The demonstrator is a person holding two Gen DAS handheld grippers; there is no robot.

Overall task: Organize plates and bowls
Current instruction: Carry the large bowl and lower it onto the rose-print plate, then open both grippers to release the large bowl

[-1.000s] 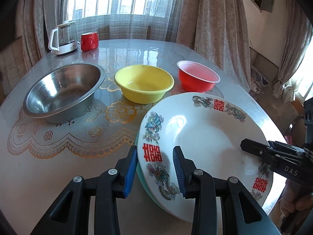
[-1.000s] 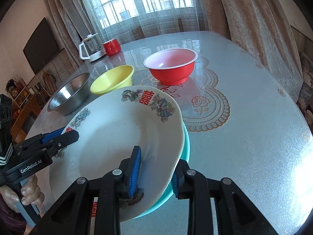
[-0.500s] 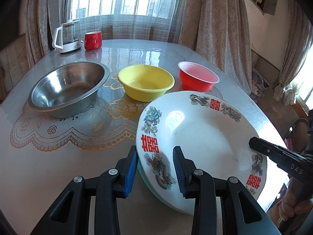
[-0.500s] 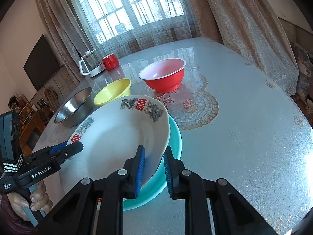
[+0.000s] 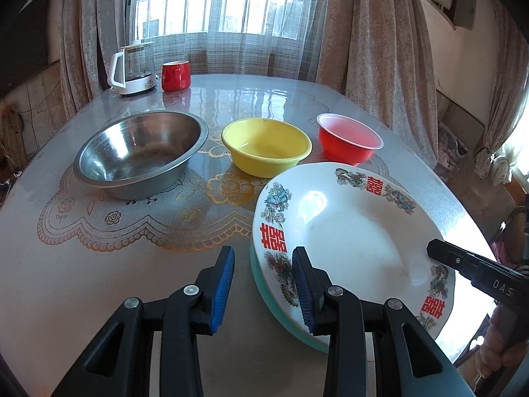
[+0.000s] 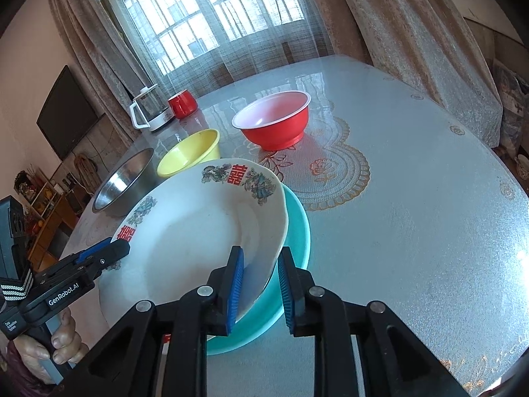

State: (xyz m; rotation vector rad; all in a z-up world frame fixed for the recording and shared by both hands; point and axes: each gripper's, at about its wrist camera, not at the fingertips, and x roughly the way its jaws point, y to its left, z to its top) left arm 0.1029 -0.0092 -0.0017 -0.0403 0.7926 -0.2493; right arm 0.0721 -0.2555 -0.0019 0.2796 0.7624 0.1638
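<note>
A large white plate with red characters [image 5: 350, 231] [image 6: 198, 228] lies on a teal plate [image 5: 264, 284] [image 6: 294, 231] at the table's near edge. My left gripper [image 5: 263, 281] is open, its jaws straddling the plates' left rim. My right gripper [image 6: 259, 281] is open, its jaws either side of the white plate's right rim, above the teal plate. A steel bowl [image 5: 142, 155] [image 6: 124, 182], a yellow bowl [image 5: 266, 150] [image 6: 190, 157] and a red bowl [image 5: 348, 144] [image 6: 274, 124] stand in a row beyond the plates.
A glass kettle [image 5: 134, 67] [image 6: 150, 109] and a red mug [image 5: 176, 76] [image 6: 183, 103] stand at the far side by the window. The table [image 6: 413, 198] has a lace mat under glass. Its edge runs close at the right in the left wrist view.
Both grippers have opened wider and drawn back a little from the plate rims. The white plate has settled lower onto the teal plate.
</note>
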